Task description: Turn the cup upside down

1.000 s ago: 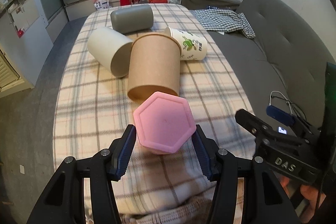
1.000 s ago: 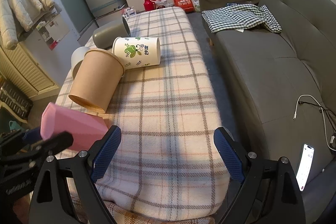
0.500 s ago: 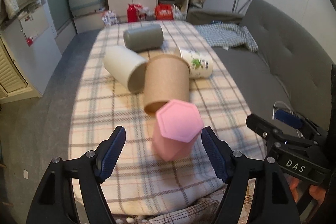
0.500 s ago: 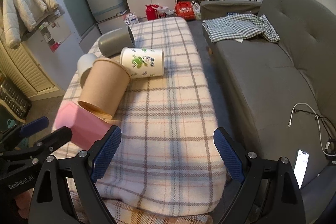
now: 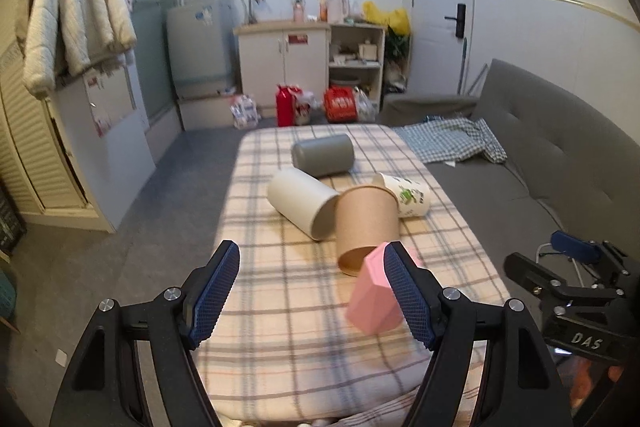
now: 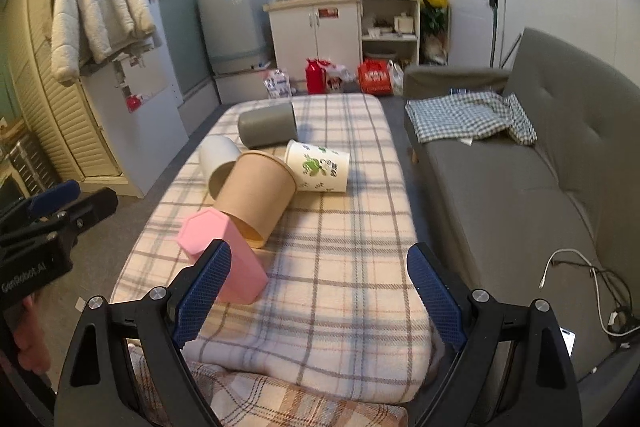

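A pink hexagonal cup (image 5: 372,301) stands upside down, base up, near the front of the plaid-covered table (image 5: 280,299); it also shows in the right wrist view (image 6: 224,259). My left gripper (image 5: 316,291) is open and empty, raised and pulled back, with the pink cup partly behind its right finger. My right gripper (image 6: 320,291) is open and empty above the table's front edge, the pink cup just beyond its left finger. The left gripper's body (image 6: 44,239) shows at the left of the right wrist view.
Behind the pink cup several cups lie on their sides: a brown paper cup (image 5: 366,223), a white cup (image 5: 302,203), a grey cup (image 5: 324,154) and a printed paper cup (image 5: 408,195). A grey sofa (image 6: 520,179) runs along the right, with a checked cloth (image 6: 472,119).
My left gripper opened, let go of the pink cup and drew back and up. The cup now stands base up on the table. The right gripper also rose and stayed open.
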`<state>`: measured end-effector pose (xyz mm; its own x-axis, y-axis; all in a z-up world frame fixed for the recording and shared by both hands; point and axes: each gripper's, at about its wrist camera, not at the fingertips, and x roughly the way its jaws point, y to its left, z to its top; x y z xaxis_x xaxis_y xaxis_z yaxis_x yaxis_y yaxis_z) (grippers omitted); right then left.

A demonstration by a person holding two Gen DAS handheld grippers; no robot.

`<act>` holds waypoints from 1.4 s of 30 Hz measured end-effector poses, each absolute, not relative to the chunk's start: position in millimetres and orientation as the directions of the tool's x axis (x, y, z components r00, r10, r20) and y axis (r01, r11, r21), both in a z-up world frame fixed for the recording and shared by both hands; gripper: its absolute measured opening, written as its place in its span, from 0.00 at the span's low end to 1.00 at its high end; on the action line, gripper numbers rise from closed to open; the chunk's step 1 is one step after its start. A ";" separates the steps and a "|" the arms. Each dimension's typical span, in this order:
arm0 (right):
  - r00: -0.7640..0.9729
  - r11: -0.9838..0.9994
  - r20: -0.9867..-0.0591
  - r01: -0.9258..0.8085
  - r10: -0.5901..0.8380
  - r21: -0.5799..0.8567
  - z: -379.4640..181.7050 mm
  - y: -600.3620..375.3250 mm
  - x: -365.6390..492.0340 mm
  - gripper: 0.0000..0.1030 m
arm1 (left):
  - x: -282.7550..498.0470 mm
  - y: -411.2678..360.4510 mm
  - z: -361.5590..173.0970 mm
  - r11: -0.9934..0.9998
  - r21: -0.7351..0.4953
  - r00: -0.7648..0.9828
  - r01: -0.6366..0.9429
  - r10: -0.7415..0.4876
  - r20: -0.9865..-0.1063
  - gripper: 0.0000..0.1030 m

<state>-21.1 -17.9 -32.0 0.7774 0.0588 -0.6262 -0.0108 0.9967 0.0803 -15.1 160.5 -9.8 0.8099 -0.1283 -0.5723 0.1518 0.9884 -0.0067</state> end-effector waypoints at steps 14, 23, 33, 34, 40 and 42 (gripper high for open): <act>0.800 0.997 -0.597 -0.015 0.061 0.082 -32.5 -10.4 -38.0 1.00 | -51.8 176.5 -22.6 0.996 -0.027 0.846 0.087 -0.088 -0.525 1.00; 0.801 0.996 -0.595 -0.021 0.065 0.081 -34.0 -7.9 -38.5 1.00 | -50.9 178.6 -26.8 0.997 -0.035 0.837 0.075 -0.082 -0.541 1.00; 0.800 0.996 -0.596 -0.020 0.066 0.083 -34.9 -8.2 -38.5 1.00 | -49.7 178.5 -30.1 0.997 -0.029 0.830 0.071 -0.075 -0.552 1.00; 0.800 0.996 -0.596 -0.020 0.066 0.083 -35.0 -8.2 -38.5 1.00 | -49.9 178.3 -30.6 0.997 -0.029 0.830 0.072 -0.076 -0.553 1.00; 0.801 0.996 -0.595 -0.020 0.065 0.083 -34.9 -8.4 -38.5 1.00 | -49.5 178.4 -31.4 0.997 -0.024 0.829 0.069 -0.071 -0.555 1.00; 0.800 0.996 -0.596 -0.020 0.066 0.083 -34.9 -8.4 -38.5 1.00 | -49.4 178.3 -31.6 0.997 -0.023 0.828 0.069 -0.070 -0.556 1.00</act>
<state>-38.5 -8.4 -34.9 0.8004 0.0657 -0.5959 -0.0199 0.9963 0.0830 -49.4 178.3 -31.6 0.8284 -0.0699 -0.5558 0.0687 0.9974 -0.0230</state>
